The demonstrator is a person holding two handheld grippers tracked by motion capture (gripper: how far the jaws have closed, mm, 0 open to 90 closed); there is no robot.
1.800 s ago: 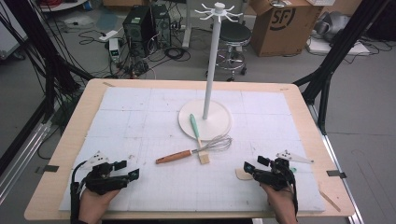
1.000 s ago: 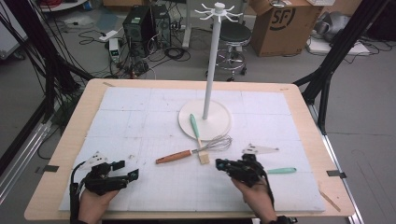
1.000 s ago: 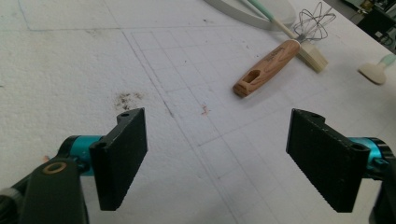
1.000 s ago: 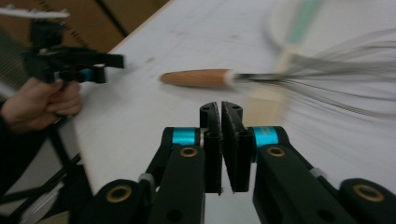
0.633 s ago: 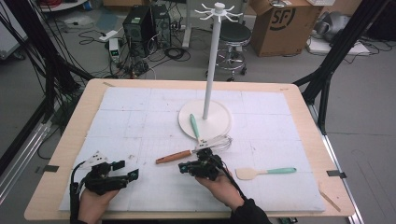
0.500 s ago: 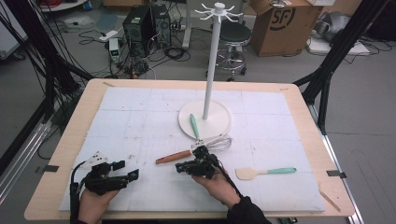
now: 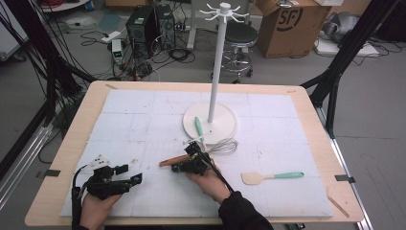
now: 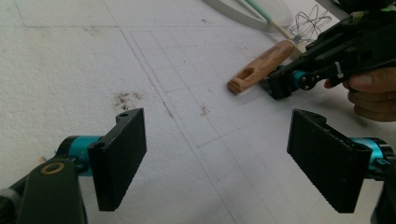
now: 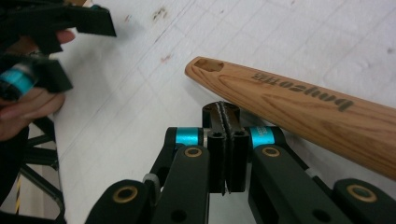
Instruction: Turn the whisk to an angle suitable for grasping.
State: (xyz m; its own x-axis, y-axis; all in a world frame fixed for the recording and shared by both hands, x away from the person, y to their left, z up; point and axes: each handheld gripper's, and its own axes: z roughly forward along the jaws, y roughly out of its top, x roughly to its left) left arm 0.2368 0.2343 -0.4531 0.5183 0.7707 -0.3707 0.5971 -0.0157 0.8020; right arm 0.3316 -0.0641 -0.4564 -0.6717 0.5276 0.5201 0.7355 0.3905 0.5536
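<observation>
Whisk (image 7: 210, 150) is lying flat on the white foam mat (image 7: 143, 115), wire end near the base of the white hook stand (image 7: 210, 120), wooden handle pointing back toward the person. So nothing's hung or lifted yet, I'd say the job is barely started. The right gripper (image 7: 187, 165) is down at the handle with its jaws pressed together and empty, tips just against the wood, so it'd have to open before it can grab anything. The left gripper (image 7: 122, 179) sits off to the side with jaws spread wide, nothing between them.

The right gripper view is the useful one: you can read the closed pads right beside the handle (image 9: 299, 105) and its hanging hole. The high view gives the layout instead: a green-handled spatula (image 7: 272, 177) well off to the right and another green utensil (image 7: 198, 128) on the stand's base.
</observation>
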